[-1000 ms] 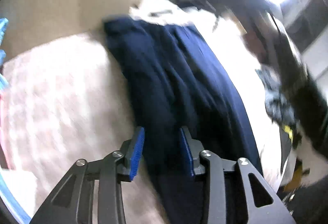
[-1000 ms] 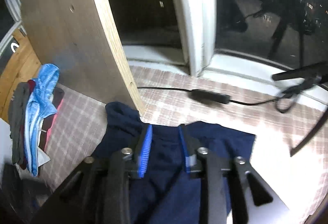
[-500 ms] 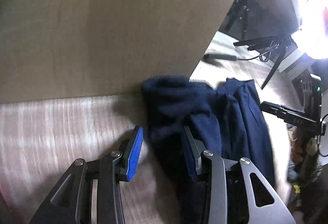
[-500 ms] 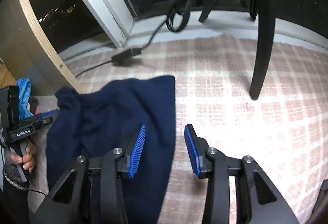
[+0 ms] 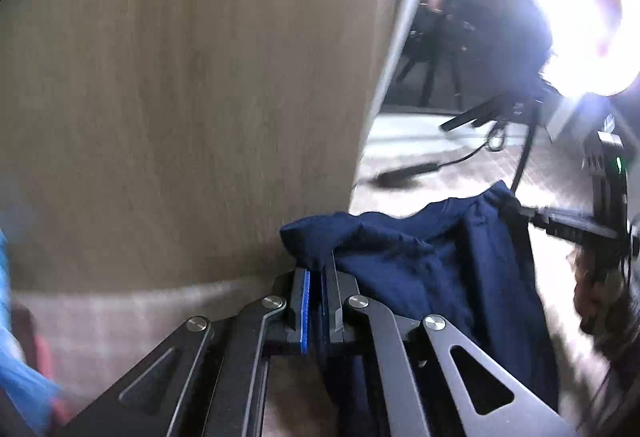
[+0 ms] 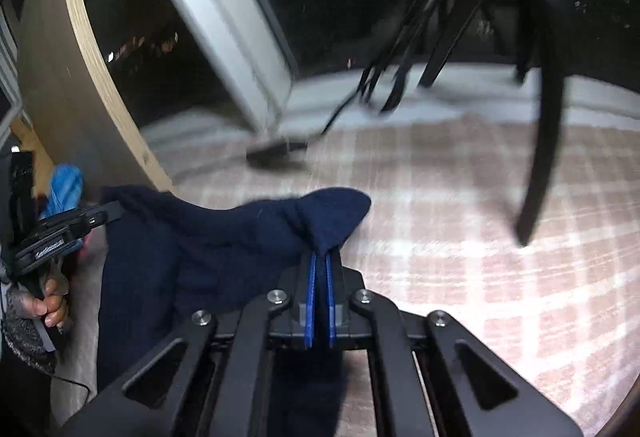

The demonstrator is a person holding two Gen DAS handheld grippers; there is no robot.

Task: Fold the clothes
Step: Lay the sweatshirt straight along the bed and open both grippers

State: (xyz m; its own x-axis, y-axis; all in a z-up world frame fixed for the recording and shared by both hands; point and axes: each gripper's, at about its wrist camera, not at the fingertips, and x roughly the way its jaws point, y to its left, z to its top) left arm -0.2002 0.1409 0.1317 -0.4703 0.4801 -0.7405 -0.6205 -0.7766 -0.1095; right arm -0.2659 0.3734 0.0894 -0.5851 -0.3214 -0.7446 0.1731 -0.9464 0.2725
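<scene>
Landmark: wooden panel, standing upright on the checked cloth.

Left gripper: fingers together, clamped on one corner of the navy garment, just right of the panel's foot.

Garment hangs bunched between the two corners, further right of the panel; the rest trails down onto the cloth.

Right gripper: fingers together, clamped on the opposite corner, well right of the panel.

Progress, judged: both corners are gripped, no fold made yet. Left: carry the corners over, lay flat, fold again. Blue clothing by the panel looks unfolded.
</scene>
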